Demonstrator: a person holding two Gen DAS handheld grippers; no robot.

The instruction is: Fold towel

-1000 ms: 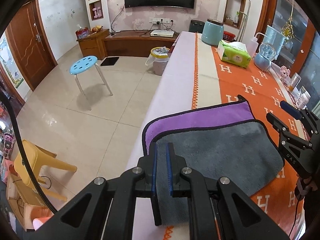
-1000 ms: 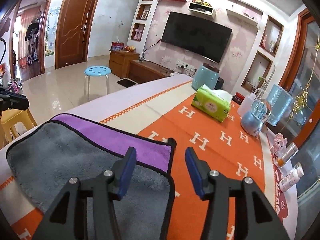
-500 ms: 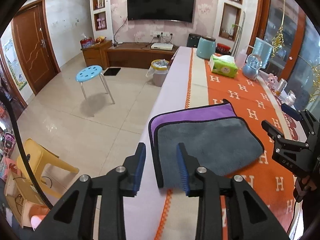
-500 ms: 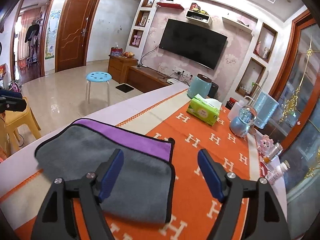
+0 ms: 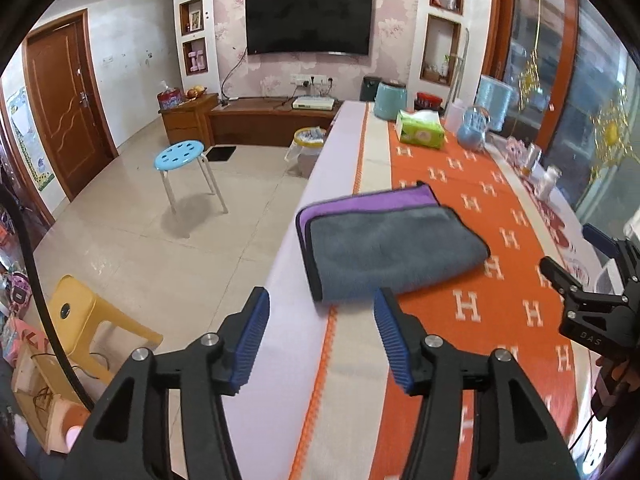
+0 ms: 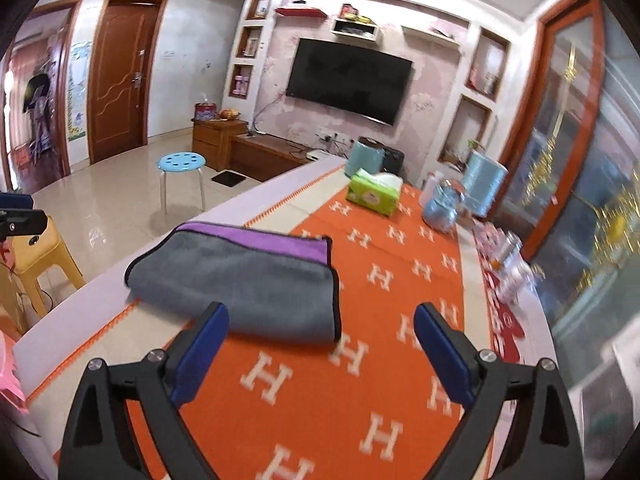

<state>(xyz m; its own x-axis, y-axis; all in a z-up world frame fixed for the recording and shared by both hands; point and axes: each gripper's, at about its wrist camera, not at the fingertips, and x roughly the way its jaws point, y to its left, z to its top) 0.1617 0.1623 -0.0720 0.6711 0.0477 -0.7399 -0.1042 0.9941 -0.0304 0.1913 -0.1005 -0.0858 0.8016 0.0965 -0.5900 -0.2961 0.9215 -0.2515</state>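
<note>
The desk (image 5: 352,380) carries an orange runner (image 6: 320,400). The folded towel (image 5: 384,248), grey over purple, lies flat across the runner's edge. Left tool (image 5: 322,344): jaws wide apart, empty, short of the towel. Right tool (image 6: 320,360): jaws wide apart, empty; contact with the towel appears absent, though motion blur limits certainty. A tissue box (image 6: 374,194) sits beyond.

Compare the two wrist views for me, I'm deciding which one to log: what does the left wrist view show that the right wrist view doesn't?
Only the left wrist view shows the bin beside the table and the right hand-held gripper, open. Only the right wrist view shows the second doorway at far left. Both show the folded towel lying free on the orange tablecloth, the blue stool, the TV and the tissue box.
</note>
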